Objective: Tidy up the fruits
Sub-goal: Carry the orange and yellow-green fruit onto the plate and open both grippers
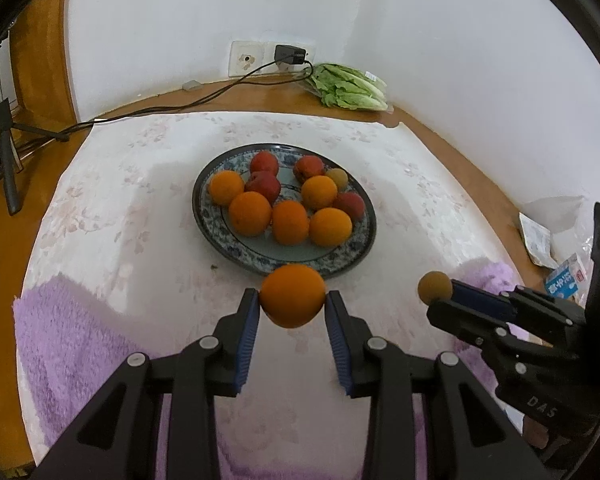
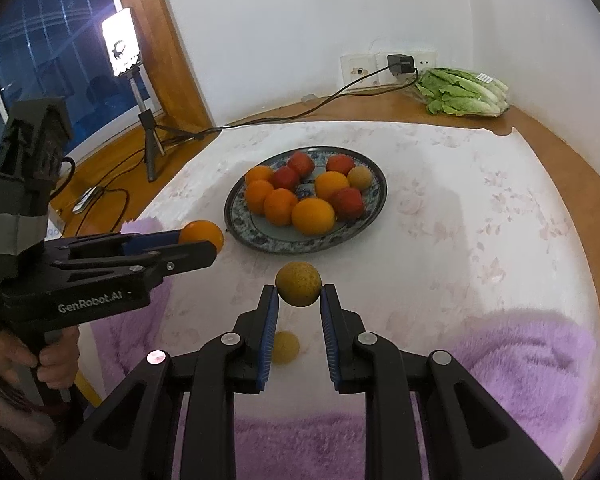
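My left gripper [image 1: 292,300] is shut on an orange [image 1: 292,294], held above the white cloth just short of the blue-patterned plate [image 1: 352,252]. The plate carries several oranges, several red fruits and one small yellow-brown fruit [image 1: 337,177]. My right gripper [image 2: 299,290] is shut on a yellow-brown round fruit [image 2: 299,283], also lifted off the cloth in front of the plate [image 2: 374,208]. Another yellow-brown fruit [image 2: 286,346] lies on the cloth below my right gripper. In the left wrist view the right gripper [image 1: 440,294] shows at the right with its fruit [image 1: 434,287]; in the right wrist view the left gripper [image 2: 210,246] shows at the left with its orange [image 2: 202,234].
A white floral cloth [image 1: 140,208] covers the wooden table, with purple fluffy fabric [image 2: 532,360] at the near edge. Bagged lettuce [image 1: 350,88] lies by the back wall under a socket with a charger and cable. A tripod with a lamp [image 2: 150,128] stands left. Small packets [image 1: 566,276] sit right.
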Demonstrator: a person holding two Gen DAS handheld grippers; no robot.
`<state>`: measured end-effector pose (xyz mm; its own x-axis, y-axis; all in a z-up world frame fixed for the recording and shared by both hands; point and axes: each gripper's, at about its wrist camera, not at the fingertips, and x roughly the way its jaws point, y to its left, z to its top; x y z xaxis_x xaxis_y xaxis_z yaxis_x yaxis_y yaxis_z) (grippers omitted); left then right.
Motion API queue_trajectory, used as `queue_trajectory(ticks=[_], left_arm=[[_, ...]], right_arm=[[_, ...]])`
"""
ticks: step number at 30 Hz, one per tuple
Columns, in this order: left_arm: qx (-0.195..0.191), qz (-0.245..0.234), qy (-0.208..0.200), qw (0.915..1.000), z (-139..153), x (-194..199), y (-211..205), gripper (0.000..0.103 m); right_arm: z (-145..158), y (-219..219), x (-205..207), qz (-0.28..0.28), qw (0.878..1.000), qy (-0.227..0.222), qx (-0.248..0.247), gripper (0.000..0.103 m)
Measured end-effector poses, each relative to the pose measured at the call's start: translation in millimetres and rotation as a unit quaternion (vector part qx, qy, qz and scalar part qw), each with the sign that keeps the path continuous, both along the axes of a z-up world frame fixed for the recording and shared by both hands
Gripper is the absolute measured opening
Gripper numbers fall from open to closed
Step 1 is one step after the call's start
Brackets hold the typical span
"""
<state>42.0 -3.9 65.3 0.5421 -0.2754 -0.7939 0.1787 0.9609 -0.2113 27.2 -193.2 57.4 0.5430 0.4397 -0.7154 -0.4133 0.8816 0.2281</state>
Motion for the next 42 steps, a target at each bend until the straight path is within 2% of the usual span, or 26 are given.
queue_trajectory(ticks=[17,42], left_arm=[[0.006,0.006,0.012,0.9999,-21,34,-2,0.035],[0.010,0.006,0.013,0.9999,-25,38,-3,0.035]], right_arm=[[-15,15,39,-0.002,1.000,0.003,0.012,0.023],[-26,31,47,0.010,1.000,0.004,0.000,0.023]])
